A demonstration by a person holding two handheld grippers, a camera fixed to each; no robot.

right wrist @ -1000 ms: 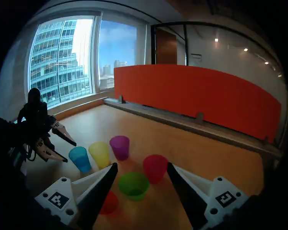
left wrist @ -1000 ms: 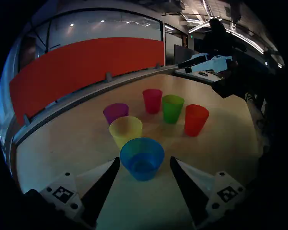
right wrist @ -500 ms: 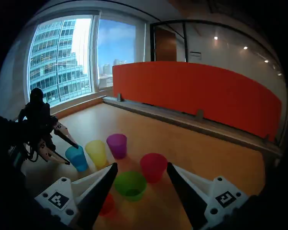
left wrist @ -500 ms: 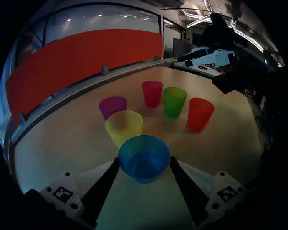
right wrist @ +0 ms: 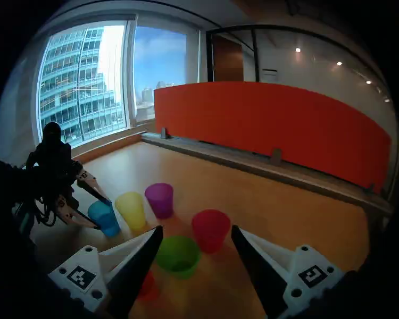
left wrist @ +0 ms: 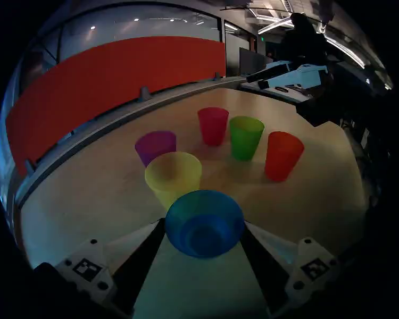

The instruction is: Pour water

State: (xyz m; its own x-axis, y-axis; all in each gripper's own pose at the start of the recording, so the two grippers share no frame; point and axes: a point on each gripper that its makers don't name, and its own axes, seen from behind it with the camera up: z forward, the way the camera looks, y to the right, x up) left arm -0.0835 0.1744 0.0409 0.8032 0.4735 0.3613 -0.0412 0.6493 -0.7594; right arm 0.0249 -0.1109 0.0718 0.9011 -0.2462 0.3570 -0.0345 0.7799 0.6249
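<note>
**Desk:** Where is the blue cup (left wrist: pixel 205 226)?

**Me:** Upright on the pale wooden table (left wrist: pixel 82 212), between the fingers of my left gripper (left wrist: pixel 202 222). The fingers are spread wide, one on each side of the rim. I cannot tell whether they touch its wall. Just behind it stands the yellow cup (left wrist: pixel 173 175), then the purple cup (left wrist: pixel 156 146).

**Desk:** And your right hand?

**Me:** My right gripper (right wrist: pixel 196 229) hovers over the other end of the group, fingers apart and holding nothing. The green cup (right wrist: pixel 177 256) sits low between them, with the red cup (right wrist: pixel 210 228) just beyond. The orange cup (right wrist: pixel 148 284) is half hidden behind one finger. In the right gripper view, my left gripper shows across the table, straddling the blue cup, below the bright window (right wrist: pixel 82 85)
</note>
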